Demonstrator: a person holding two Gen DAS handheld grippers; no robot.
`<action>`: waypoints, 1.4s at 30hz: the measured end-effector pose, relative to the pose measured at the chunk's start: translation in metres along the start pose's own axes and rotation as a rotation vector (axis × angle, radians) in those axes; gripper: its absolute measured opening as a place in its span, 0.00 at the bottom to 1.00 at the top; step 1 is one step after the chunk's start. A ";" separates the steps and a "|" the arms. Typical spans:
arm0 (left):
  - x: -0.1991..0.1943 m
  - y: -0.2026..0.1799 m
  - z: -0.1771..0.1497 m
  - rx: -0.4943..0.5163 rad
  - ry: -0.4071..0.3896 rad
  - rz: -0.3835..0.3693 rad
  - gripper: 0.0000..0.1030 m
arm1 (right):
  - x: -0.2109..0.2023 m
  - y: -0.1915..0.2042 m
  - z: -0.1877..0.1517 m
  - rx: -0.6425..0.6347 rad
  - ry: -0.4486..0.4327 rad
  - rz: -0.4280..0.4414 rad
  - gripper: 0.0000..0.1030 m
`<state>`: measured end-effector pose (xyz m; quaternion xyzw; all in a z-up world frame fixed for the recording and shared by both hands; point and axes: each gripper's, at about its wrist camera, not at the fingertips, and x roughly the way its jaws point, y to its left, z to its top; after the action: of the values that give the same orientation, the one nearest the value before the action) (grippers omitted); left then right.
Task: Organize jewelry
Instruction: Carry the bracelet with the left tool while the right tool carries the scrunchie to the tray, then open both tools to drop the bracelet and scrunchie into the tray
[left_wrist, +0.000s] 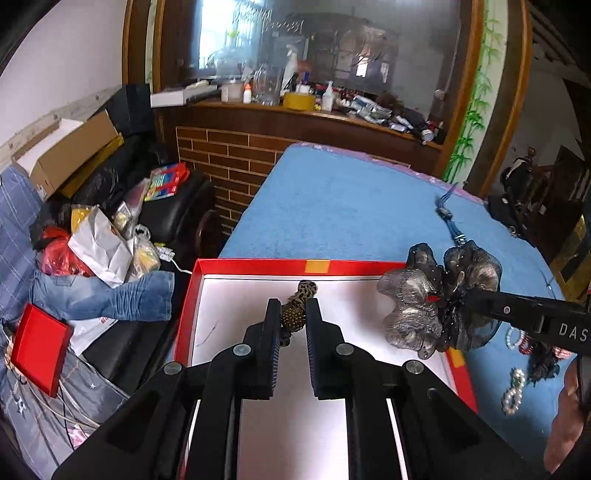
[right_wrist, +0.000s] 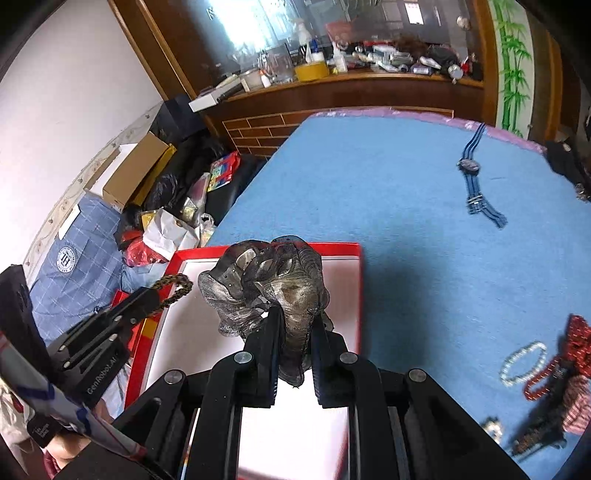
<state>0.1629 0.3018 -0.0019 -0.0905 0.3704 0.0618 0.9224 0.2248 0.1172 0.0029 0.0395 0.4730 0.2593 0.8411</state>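
Left gripper (left_wrist: 292, 314) jaws clamped on a brown-and-gold braided bracelet (left_wrist: 300, 302), held over the white floor of the shallow red-rimmed box (left_wrist: 258, 264) at the blue-covered surface's (left_wrist: 351, 206) near-left corner. Right gripper (right_wrist: 295, 325) jaws clamped on a grey-and-black ruffled organza scrunchie (right_wrist: 266, 280), above the same box. Pearl bracelet (right_wrist: 522, 363), red beaded pieces and a blue cord necklace (right_wrist: 474, 181) lie toward the surface's right edge.
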 end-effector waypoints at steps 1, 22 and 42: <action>0.004 0.001 0.001 -0.002 0.001 -0.005 0.12 | 0.006 0.000 0.003 0.007 0.008 0.001 0.15; 0.058 0.020 -0.001 -0.065 0.073 -0.005 0.12 | 0.073 -0.016 0.016 0.081 0.105 -0.050 0.22; 0.018 0.003 -0.002 -0.064 0.010 -0.008 0.45 | 0.010 -0.014 -0.003 0.085 0.016 0.012 0.42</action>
<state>0.1737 0.3056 -0.0161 -0.1219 0.3726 0.0694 0.9173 0.2322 0.1099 -0.0108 0.0762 0.4899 0.2442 0.8334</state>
